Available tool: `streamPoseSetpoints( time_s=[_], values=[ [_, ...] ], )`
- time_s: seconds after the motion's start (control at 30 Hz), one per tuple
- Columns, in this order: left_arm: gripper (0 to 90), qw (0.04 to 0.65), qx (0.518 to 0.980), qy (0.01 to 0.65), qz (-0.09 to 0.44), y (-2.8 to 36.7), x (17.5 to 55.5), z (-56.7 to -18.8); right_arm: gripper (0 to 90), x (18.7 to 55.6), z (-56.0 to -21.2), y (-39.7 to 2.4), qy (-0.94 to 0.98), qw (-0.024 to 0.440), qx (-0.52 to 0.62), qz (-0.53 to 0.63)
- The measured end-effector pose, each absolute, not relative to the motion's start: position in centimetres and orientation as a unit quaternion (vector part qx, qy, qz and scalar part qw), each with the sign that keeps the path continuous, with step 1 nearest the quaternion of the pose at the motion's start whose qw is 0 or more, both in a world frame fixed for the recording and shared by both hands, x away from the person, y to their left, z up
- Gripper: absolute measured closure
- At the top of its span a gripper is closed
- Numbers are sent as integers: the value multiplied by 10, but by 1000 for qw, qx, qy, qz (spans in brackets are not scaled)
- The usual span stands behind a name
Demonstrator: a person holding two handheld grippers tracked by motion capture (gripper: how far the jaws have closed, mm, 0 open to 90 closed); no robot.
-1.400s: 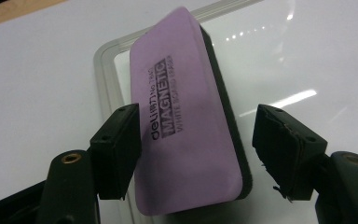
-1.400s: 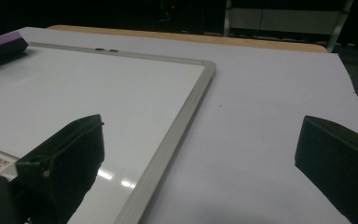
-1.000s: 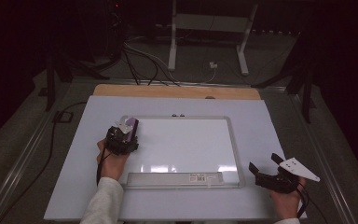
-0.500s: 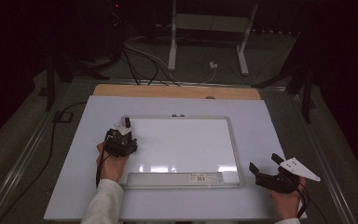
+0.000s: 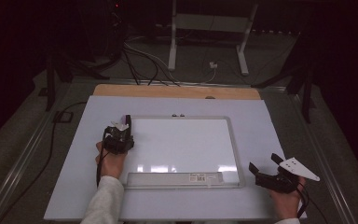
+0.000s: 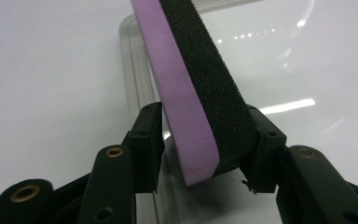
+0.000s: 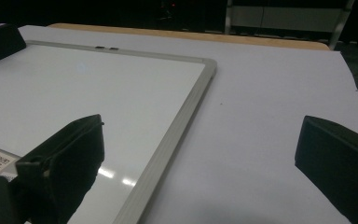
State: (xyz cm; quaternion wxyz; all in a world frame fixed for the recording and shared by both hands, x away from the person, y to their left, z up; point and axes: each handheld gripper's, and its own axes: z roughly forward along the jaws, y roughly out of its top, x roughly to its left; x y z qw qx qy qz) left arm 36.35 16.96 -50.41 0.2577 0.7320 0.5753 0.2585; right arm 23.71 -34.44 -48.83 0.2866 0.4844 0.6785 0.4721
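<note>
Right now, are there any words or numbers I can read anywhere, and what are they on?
None can be read.
White sticker with a barcode on the whiteboard's tray: print too small and blurred.
Same sticker at the right gripper view's edge: digits too blurred.
Eraser: no writing.

Left tool (image 5: pixel 127 122) jaws just closed, gripping; right tool (image 5: pixel 265 164) agape.
</note>
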Motion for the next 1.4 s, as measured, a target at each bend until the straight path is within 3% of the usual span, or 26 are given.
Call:
streamPoseSetpoints(
  time_s=[0.47,0.5,0.53,0.63,0.67,0.7,0.9,0.97,1.4],
  values=[
    [579,258,724,586,258,172,372,-504,20,237,-488,-344,678,288,483,473],
    [557,258,721,587,263,172,371,-504,20,237,-488,-345,677,288,484,473],
    [468,280,714,587,259,175,368,-501,20,236,-488,-345,677,288,484,474],
    [406,298,713,578,263,176,364,-495,20,236,-488,-345,677,288,484,474],
    [305,305,715,571,264,177,361,-492,20,237,-488,-344,678,287,483,473],
    [267,314,714,566,265,177,359,-489,20,237,-488,-344,679,287,483,473],
    [125,388,699,538,268,188,336,-467,20,236,-487,-344,676,288,483,476],
    [28,407,699,523,269,193,328,-461,20,236,-487,-344,677,289,480,477],
    [6,457,689,473,304,221,270,-449,20,235,-487,-340,679,290,473,481]
  ],
)
